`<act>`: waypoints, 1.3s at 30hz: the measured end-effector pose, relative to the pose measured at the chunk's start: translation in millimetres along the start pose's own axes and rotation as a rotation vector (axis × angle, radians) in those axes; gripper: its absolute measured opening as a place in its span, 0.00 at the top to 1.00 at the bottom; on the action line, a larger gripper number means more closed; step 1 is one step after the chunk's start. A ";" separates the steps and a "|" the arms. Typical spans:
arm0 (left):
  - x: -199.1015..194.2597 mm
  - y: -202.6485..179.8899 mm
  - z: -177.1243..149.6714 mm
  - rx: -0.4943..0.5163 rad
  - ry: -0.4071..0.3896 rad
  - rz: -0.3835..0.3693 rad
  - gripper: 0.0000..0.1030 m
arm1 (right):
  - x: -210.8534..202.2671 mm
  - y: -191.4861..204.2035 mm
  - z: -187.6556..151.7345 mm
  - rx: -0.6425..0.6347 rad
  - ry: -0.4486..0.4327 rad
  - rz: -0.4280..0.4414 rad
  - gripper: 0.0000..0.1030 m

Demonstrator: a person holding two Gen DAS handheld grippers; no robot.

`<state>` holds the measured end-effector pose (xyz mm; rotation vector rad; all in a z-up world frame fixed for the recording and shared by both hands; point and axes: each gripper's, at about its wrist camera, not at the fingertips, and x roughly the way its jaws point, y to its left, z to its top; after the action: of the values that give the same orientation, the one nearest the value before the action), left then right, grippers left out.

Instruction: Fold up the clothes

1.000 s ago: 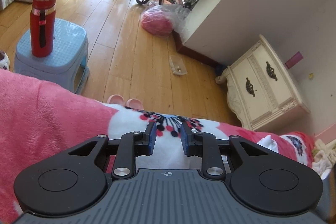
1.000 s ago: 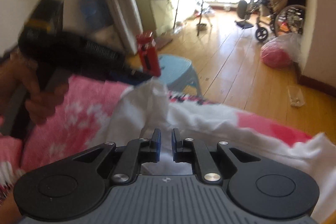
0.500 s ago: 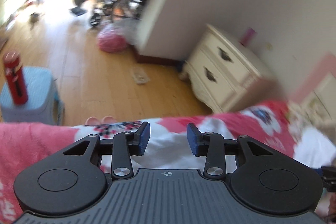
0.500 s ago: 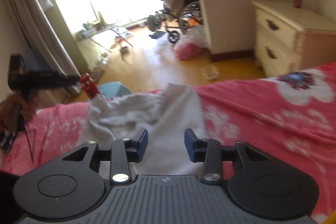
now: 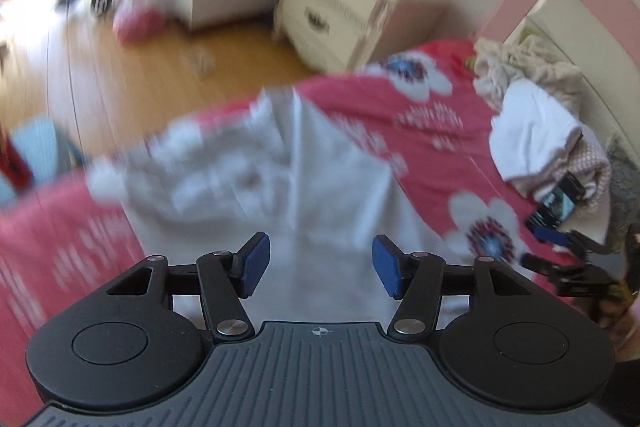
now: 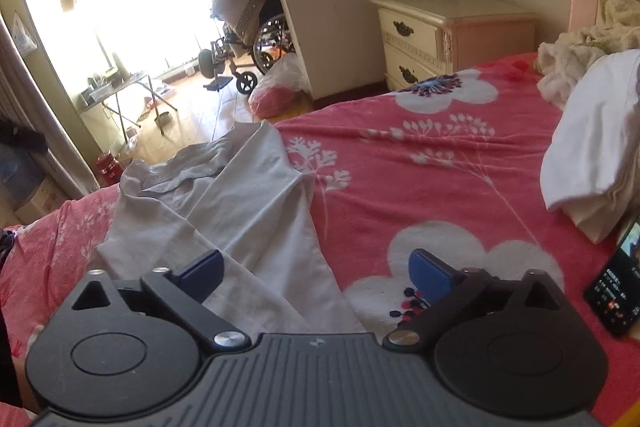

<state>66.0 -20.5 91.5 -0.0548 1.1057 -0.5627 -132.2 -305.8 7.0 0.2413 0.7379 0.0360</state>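
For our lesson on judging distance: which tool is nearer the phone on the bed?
Right. The right tool sits just beside the phone; the left tool hangs over the grey shirt.

Home bedroom: floral bed (image 6: 420, 163), cream nightstand (image 6: 448, 31).

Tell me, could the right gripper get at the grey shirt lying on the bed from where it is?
Probably yes. The right gripper has just been opening, nothing between its jaws, and the grey shirt lies uncovered on the pink blanket right ahead.
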 end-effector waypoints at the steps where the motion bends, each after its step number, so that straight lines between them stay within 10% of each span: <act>1: 8.8 -2.4 -14.4 -0.039 0.022 -0.005 0.45 | -0.1 0.7 -3.8 -0.006 -0.009 -0.003 0.00; 15: 88.0 -15.6 -188.0 -0.280 0.231 0.428 0.39 | 25.0 9.3 -53.6 -0.083 0.027 0.041 0.00; 23: 80.3 10.4 -222.9 -0.376 0.230 0.381 0.17 | 40.9 0.0 -67.3 0.079 0.181 0.326 0.00; 39: 97.0 60.9 -218.9 -0.495 0.112 0.225 0.04 | 41.2 3.2 -73.0 0.099 0.192 0.322 0.00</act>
<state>-65.4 38.3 -109.2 -0.3278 1.3205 -0.0819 -150.4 -282.9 -71.6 0.4539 0.8869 0.3326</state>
